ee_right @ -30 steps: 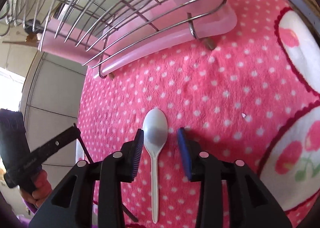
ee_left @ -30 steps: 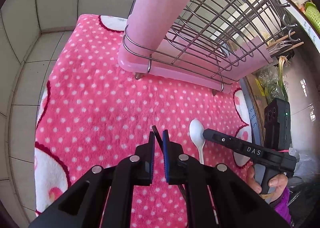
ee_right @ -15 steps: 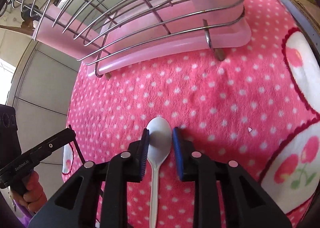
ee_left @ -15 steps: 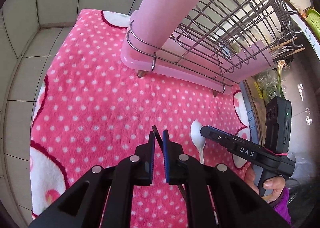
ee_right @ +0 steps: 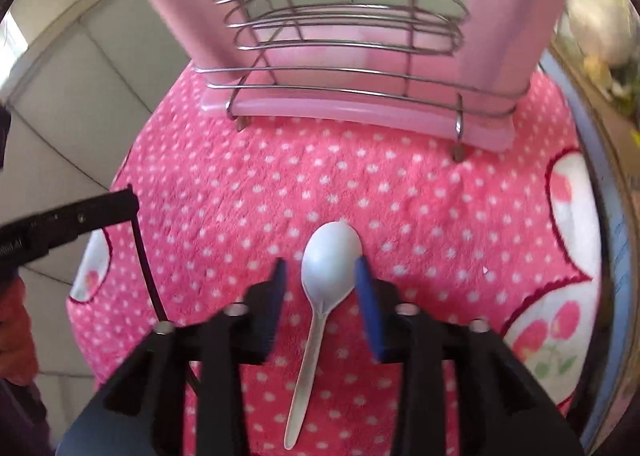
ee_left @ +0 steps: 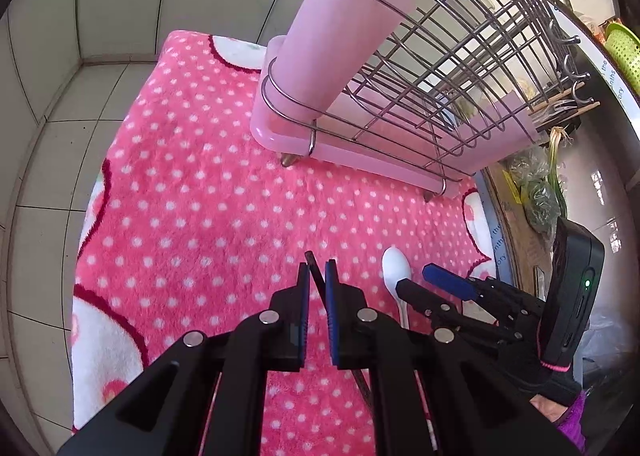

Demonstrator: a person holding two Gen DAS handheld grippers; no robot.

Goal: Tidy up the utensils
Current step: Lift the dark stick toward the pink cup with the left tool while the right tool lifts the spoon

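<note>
A white plastic spoon [ee_right: 330, 260] lies on the pink dotted mat [ee_right: 400, 196], bowl toward the rack. My right gripper [ee_right: 320, 276] is open, its blue pads on either side of the spoon's bowl; it also shows in the left wrist view [ee_left: 432, 280]. My left gripper [ee_left: 316, 276] is shut on a thin black utensil [ee_left: 314, 274], held above the mat; the utensil's stem shows in the right wrist view [ee_right: 146, 256]. A pink utensil cup [ee_left: 320, 36] with wooden sticks stands at the end of the wire rack [ee_left: 460, 68].
The rack sits on a pink drip tray [ee_right: 360, 112] at the back of the mat. Grey tiled wall and counter [ee_left: 60, 116] lie to the left. A table edge with bags of greens [ee_left: 536, 192] lies to the right.
My right gripper has swung to face the rack and its jaws have widened again around the spoon's bowl. My left gripper has pulled back and up a little, still holding the black utensil.
</note>
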